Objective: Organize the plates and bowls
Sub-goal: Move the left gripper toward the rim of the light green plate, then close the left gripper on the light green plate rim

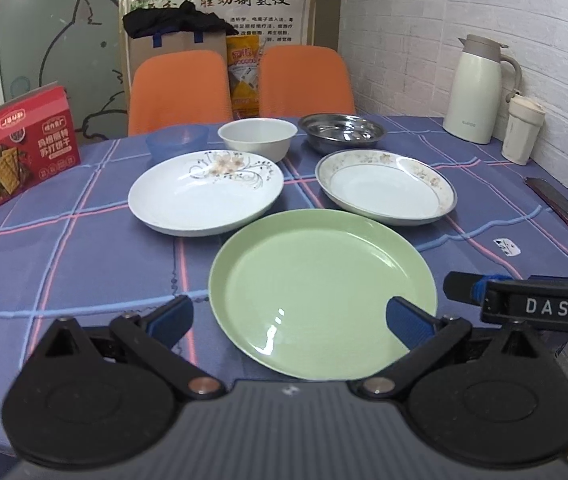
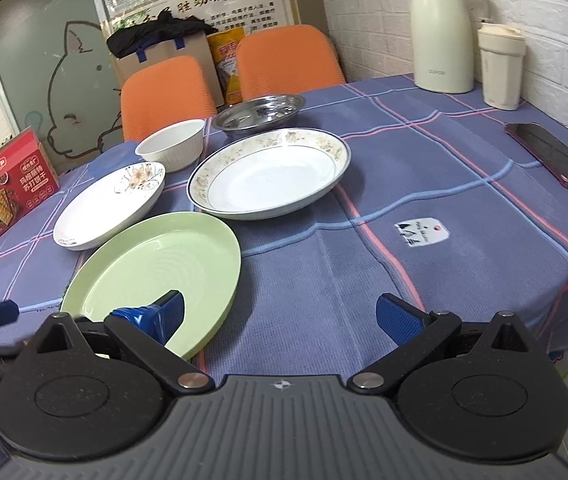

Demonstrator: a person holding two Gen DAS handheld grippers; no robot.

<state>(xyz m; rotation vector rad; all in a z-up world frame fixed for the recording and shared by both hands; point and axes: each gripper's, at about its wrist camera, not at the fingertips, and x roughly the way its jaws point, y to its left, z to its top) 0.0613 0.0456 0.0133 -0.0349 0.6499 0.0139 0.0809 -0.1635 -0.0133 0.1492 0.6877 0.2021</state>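
A green plate [image 1: 322, 288] [image 2: 156, 268] lies nearest on the blue plaid tablecloth. Behind it sit a white flowered plate [image 1: 206, 192] [image 2: 108, 204] and a floral-rimmed plate [image 1: 386, 186] [image 2: 270, 174]. Farther back stand a blue plastic bowl [image 1: 176, 138], a white bowl [image 1: 258, 136] [image 2: 172, 144] and a steel dish [image 1: 342, 130] [image 2: 260, 110]. My left gripper [image 1: 290, 316] is open, its fingers straddling the green plate's near edge. My right gripper [image 2: 280, 312] is open over bare cloth, its left finger above the green plate's rim. The right gripper also shows at the right edge of the left wrist view [image 1: 524, 304].
A red cracker box [image 1: 20, 148] [image 2: 8, 184] stands at the left. A cream thermos [image 1: 478, 86] [image 2: 442, 30], a lidded cup [image 1: 524, 128] [image 2: 500, 70] and a phone [image 1: 558, 202] [image 2: 550, 154] sit at the right by the brick wall. Two orange chairs [image 1: 180, 88] stand behind the table.
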